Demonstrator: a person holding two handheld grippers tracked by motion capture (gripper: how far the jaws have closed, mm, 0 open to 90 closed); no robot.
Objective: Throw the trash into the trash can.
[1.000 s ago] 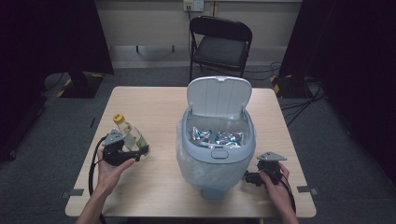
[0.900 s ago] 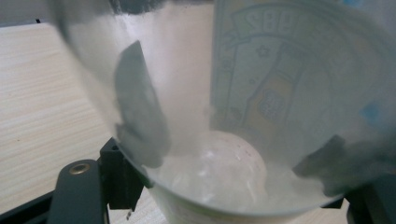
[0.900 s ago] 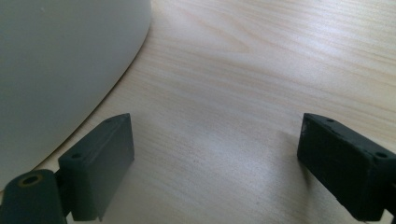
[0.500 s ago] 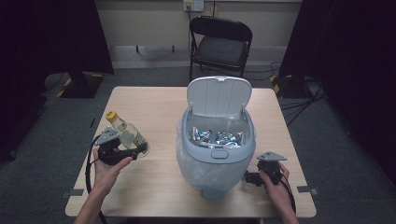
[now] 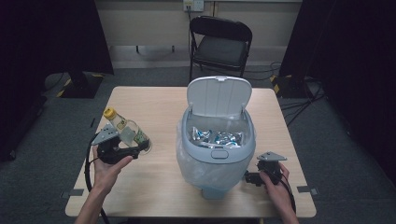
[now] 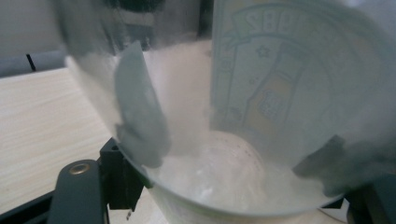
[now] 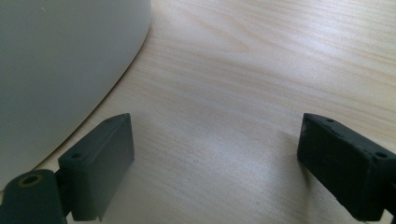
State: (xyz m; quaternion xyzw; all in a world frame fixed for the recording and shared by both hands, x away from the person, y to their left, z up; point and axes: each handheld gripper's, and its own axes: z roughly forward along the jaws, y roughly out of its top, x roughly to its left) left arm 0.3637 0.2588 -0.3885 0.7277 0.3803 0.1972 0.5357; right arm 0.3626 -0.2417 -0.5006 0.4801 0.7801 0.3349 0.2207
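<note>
So the left gripper (image 5: 136, 148) is clamped round the bottle's (image 5: 125, 130) belly, left of the bin (image 5: 215, 154). Looks light but slick, probably glass. Right gripper (image 5: 252, 177) sits wide open, empty.

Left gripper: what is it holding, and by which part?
The left gripper clamps a clear bottle around its lower body, near the base.

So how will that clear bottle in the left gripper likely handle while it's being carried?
The bottle looks clear and see-through, so probably empty and light. Its smooth round wall may slip or twist in the left gripper, which grips its lower end while it is tilted. Laid on the table, it would likely roll.
</note>
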